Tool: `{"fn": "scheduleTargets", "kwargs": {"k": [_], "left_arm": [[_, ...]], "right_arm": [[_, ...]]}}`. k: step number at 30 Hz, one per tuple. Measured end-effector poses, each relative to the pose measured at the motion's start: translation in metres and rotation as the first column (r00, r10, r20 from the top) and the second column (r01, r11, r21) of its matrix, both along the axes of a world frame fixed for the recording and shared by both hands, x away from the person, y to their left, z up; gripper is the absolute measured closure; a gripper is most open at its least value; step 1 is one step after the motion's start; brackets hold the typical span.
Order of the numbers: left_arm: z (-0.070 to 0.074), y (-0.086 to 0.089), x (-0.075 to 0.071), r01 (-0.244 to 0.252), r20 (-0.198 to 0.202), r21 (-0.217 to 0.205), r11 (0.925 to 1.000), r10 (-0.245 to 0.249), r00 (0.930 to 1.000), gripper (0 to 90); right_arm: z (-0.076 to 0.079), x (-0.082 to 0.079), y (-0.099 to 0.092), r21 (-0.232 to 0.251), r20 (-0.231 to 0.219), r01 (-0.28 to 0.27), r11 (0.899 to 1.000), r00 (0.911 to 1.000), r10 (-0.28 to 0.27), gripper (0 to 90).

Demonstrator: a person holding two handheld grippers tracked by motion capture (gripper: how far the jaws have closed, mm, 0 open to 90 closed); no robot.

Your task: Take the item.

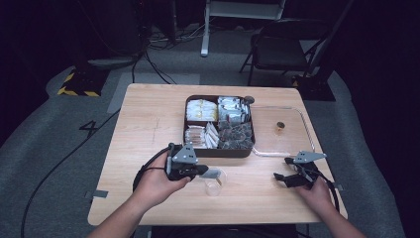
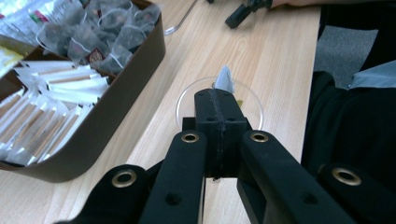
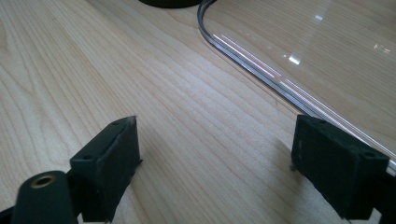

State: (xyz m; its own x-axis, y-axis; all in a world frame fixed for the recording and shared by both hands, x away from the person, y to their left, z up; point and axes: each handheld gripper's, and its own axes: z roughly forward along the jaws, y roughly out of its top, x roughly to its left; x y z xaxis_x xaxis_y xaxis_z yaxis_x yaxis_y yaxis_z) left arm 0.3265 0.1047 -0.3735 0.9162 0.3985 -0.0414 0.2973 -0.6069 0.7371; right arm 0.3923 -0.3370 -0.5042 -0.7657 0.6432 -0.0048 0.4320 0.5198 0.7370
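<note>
Dark studio floor with trailing cables and a folding chair surrounds the pale wooden table (image 1: 148, 129) at which you work. Your left gripper (image 2: 218, 100) has its jaws pressed together on a small grey-white tea bag (image 2: 225, 78), whose tip stands just beyond the jaw ends, directly over the clear plastic cup (image 2: 252, 100); holding it there suggests you mean to lower it into the cup. To the left of those jaws lies the brown compartmented tray (image 2: 140, 79) of sachets and tea bags, presumably the source. Your left hand (image 1: 157, 182) holds its gripper roughly level, pointing toward your right. Your right gripper (image 3: 215, 158) rests low over bare wood with its jaws wide apart and nothing between them, apparently on standby; the rim of a clear plastic lid (image 3: 247, 51) runs just ahead of them and past the right jaw.
</note>
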Motion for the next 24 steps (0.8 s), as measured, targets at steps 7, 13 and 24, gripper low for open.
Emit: {"fn": "scheduleTargets", "kwargs": {"k": [7,13,24], "left_arm": [[-0.007,-0.005,0.006,0.007,-0.02,0.01,0.9999,-0.007,0.9998,90.0],[-0.006,-0.015,0.005,0.032,-0.003,0.079,0.9964,-0.032,0.9995,89.9],[-0.007,-0.03,0.006,0.049,0.012,0.121,0.9914,-0.051,0.9986,82.0]], "right_arm": [[0.0,0.0,0.0,0.0,0.0,0.0,1.0,1.0,0.0,15.4],[0.0,0.0,0.0,0.0,0.0,0.0,1.0,1.0,0.0,15.4],[0.0,0.0,0.0,0.001,0.0,0.0,1.0,1.0,0.0,15.4]]}}
